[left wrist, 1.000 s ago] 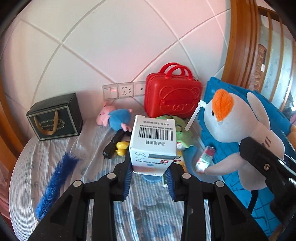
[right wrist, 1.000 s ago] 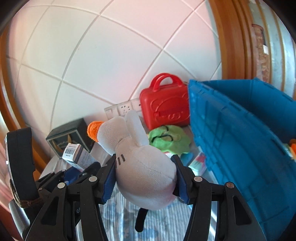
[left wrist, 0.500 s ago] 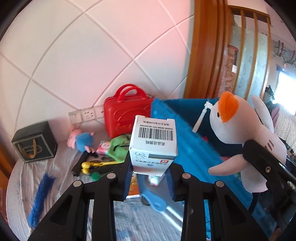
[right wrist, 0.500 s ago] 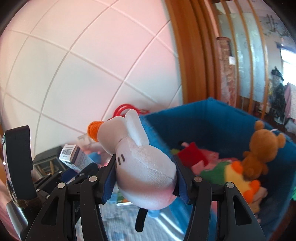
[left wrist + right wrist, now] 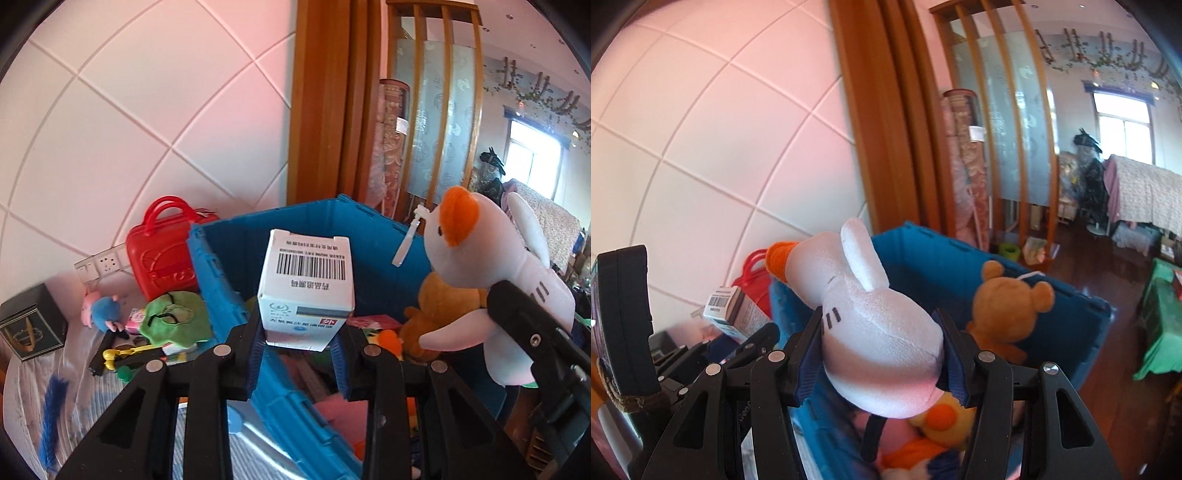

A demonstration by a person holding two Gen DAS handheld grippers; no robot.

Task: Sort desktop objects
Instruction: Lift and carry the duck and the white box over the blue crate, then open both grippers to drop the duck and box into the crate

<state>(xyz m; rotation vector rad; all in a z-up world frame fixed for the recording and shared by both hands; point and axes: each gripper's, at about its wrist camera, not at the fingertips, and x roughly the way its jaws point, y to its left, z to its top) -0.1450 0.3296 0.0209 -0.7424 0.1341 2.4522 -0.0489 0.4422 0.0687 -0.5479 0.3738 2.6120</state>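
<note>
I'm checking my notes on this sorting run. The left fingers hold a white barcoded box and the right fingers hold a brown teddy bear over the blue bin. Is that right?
Not quite. The right gripper holds a white plush goose with an orange beak, as the right wrist view shows; the brown teddy bear already sits inside the blue bin. The left gripper does hold the white barcoded box.

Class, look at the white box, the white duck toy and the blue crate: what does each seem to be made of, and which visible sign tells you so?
White box: probably thin printed cardboard, smooth, with sharp folded edges and a barcode.
White duck toy: plush fabric, matte and fuzzy, with stitched seams; it bulges between the pads.
Blue crate: seemingly rigid moulded plastic with ribbed walls and a slight sheen.
</note>
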